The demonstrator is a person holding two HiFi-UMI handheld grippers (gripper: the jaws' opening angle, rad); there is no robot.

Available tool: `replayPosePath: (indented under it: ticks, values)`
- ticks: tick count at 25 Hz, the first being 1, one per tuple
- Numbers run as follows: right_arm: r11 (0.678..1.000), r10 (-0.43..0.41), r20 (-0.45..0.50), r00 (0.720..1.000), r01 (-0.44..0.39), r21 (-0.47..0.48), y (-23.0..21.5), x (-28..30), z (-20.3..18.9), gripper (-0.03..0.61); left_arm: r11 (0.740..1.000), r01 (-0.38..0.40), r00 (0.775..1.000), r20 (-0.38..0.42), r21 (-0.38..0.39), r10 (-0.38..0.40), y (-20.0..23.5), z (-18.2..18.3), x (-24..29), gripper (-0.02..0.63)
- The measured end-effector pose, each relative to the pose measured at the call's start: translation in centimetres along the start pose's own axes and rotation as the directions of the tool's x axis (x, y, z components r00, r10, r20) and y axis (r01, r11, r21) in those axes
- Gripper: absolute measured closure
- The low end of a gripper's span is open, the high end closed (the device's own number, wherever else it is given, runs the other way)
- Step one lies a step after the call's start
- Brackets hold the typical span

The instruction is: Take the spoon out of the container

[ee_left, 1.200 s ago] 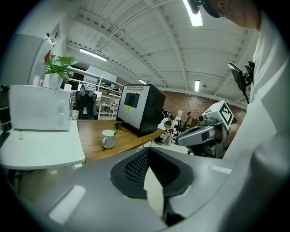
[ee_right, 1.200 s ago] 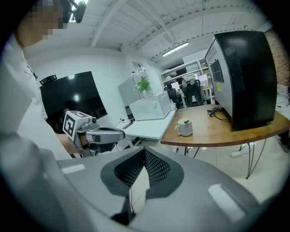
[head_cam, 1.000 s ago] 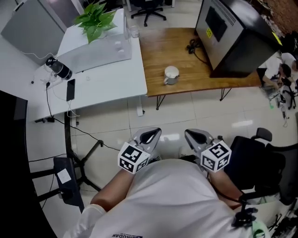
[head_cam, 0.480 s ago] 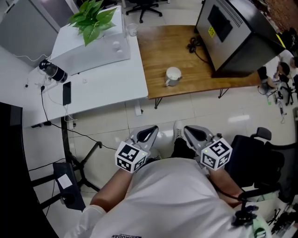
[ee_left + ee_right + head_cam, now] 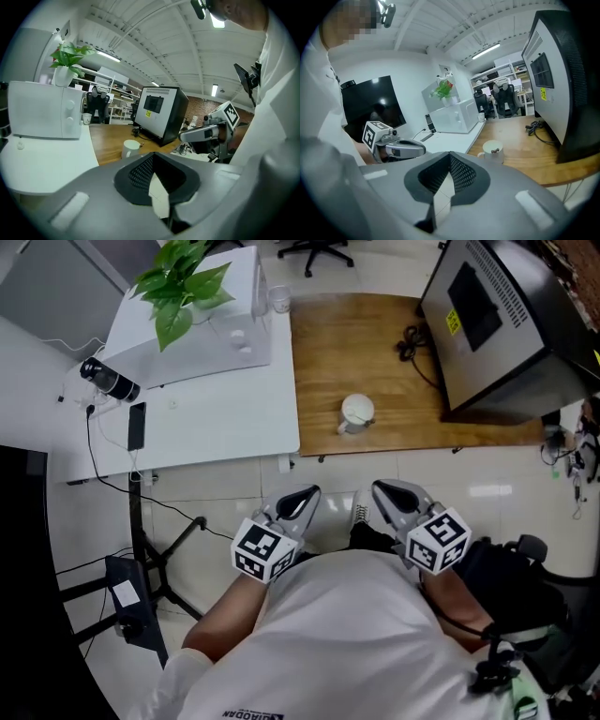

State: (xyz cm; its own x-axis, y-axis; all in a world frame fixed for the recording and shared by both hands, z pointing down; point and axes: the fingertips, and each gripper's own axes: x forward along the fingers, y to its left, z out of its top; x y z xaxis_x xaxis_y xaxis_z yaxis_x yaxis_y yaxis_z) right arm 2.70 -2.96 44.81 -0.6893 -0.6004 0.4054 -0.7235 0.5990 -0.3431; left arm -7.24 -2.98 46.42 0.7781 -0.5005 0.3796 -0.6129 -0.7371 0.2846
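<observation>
Two grippers hover low near the person, well short of the desk [image 5: 328, 362]. The left gripper [image 5: 300, 502] has its fingers together, empty. Far ahead, one cup [image 5: 356, 412] holds one spoon [image 5: 495, 150]. The right gripper [image 5: 396, 501] is likewise closed and empty. Best to step nearer, part one gripper's fingers, and pinch the spoon above the rim.
</observation>
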Motion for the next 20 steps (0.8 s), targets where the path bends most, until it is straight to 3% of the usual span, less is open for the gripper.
replayPosePath:
  ticks: [9,15,20]
  values:
    - [0.995,0.08,-0.042,0.996,-0.083,-0.053,-8.4,0.6,3.6,0.572,0.993,-0.115,0.993,0.007,-0.033,0.116,2.5,4.4,7.2,0.609]
    - [0.985,0.142,-0.083,0.986,-0.149,-0.089,-11.5,1.3,3.8,0.572,0.98,-0.193,0.981,0.015,-0.041,0.194,3.9,5.6,9.9,0.609]
    - [0.982,0.14,-0.106,0.984,-0.152,-0.11,-12.1,2.2,3.7,0.571,0.982,-0.185,0.983,-0.011,-0.045,0.185,4.3,5.3,10.4,0.609]
